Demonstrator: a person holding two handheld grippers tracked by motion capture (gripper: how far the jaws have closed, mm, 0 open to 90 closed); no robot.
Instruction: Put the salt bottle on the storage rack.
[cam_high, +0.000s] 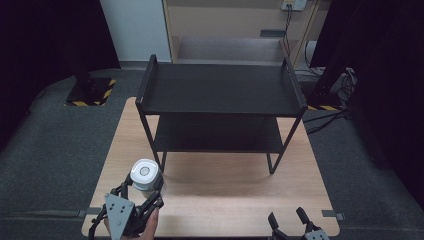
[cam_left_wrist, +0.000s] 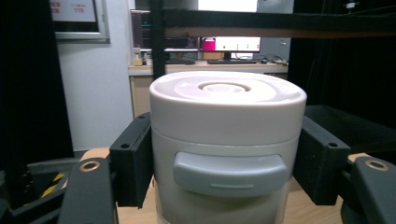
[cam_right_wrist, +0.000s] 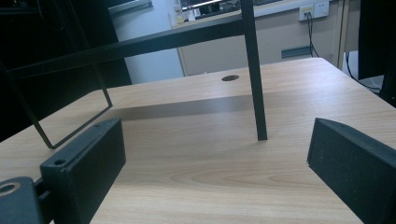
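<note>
White lidded canister (cam_high: 145, 175) upright on the wooden table (cam_high: 225, 187) near its front left corner, left gripper (cam_high: 141, 191) clamped on its sides, right gripper (cam_high: 288, 217) at the front right edge with jaws spread apart, holding nothing, black two-tier rack (cam_high: 220, 90) toward the back edge

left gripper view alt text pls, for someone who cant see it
A white cylindrical container with a grey front tab sits between the left gripper's two black jaws, which press against its sides. It stands on a wooden table, with a black shelf frame and an office desk behind.
</note>
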